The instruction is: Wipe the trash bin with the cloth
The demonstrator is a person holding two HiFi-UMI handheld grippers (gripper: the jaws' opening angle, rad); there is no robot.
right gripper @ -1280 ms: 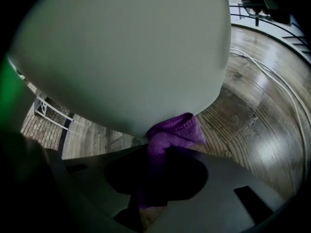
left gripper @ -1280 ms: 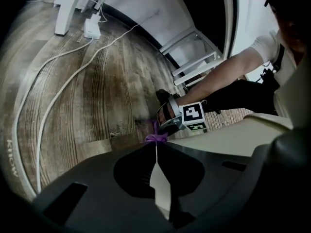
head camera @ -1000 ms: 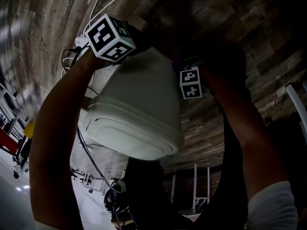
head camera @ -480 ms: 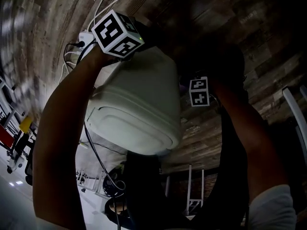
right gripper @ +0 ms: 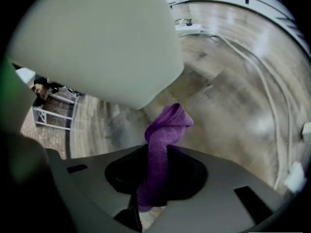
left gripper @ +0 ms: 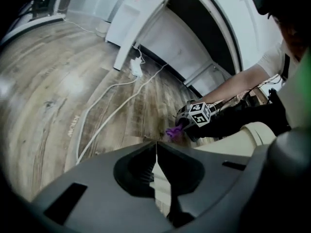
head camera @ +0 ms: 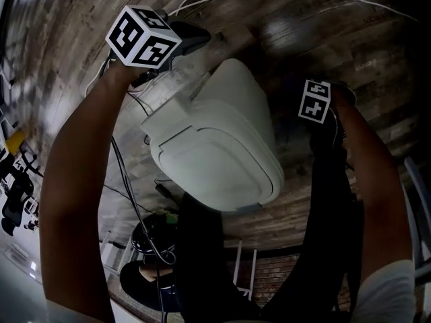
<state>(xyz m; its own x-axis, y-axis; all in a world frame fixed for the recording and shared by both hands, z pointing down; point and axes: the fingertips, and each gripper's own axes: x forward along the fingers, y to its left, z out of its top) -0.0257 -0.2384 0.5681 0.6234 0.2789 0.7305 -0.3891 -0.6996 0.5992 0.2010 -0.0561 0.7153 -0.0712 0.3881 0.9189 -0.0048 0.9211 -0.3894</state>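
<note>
While left claw clamps trash bin rim, right claw pinches purple cloth

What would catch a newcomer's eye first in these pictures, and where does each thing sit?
The large white trash bin fills the middle of the head view, tilted over a dark wood-plank floor. In the right gripper view a bright purple cloth stands pinched in the right gripper, just below the bin's pale side. The left gripper, jaws together, is at the bin's upper left.
</note>
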